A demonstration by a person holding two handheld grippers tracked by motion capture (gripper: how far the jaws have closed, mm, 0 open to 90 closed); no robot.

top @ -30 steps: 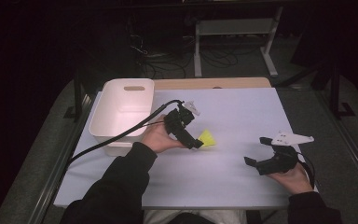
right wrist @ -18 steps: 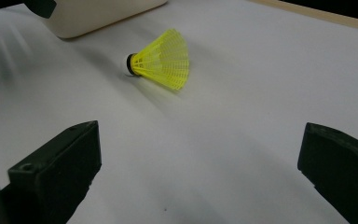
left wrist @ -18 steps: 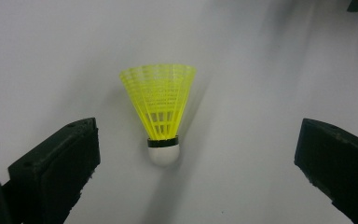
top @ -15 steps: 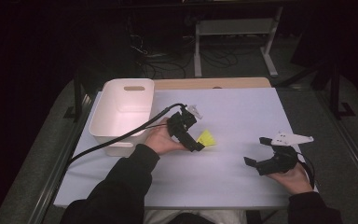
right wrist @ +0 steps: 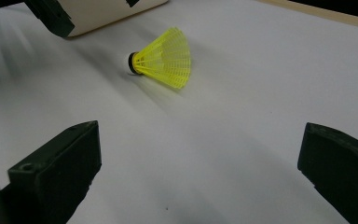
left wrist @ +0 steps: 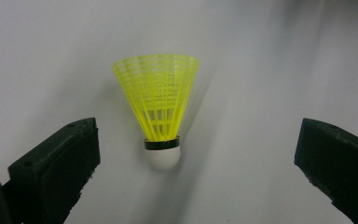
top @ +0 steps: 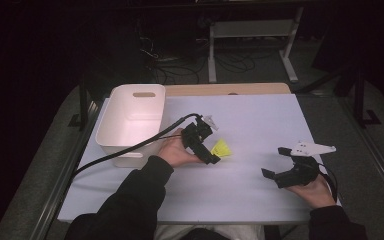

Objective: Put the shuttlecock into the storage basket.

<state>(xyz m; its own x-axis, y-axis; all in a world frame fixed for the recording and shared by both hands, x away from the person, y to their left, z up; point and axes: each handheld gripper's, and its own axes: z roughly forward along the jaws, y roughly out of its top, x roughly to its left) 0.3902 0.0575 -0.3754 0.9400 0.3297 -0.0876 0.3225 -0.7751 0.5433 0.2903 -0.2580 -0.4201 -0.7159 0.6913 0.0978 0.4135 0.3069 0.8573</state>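
Observation:
A yellow shuttlecock with a white cork lies on its side on the white table top. My left gripper is just to its left, open, jaws wide apart. In the left gripper view the shuttlecock lies ahead between the two jaws with its cork end toward the camera, and my left gripper touches nothing. My right gripper rests open near the table's right front. Its own view has the shuttlecock well ahead of my right gripper, which holds nothing.
A white plastic bin stands at the table's left, behind the left hand; its wall edges the right gripper view. A black cable trails from the left gripper over the bin's front. Dark floor and a metal stand lie beyond the table.
The left gripper has crept slightly forward and down toward the shuttlecock. The shuttlecock and the right gripper have stayed where they were.

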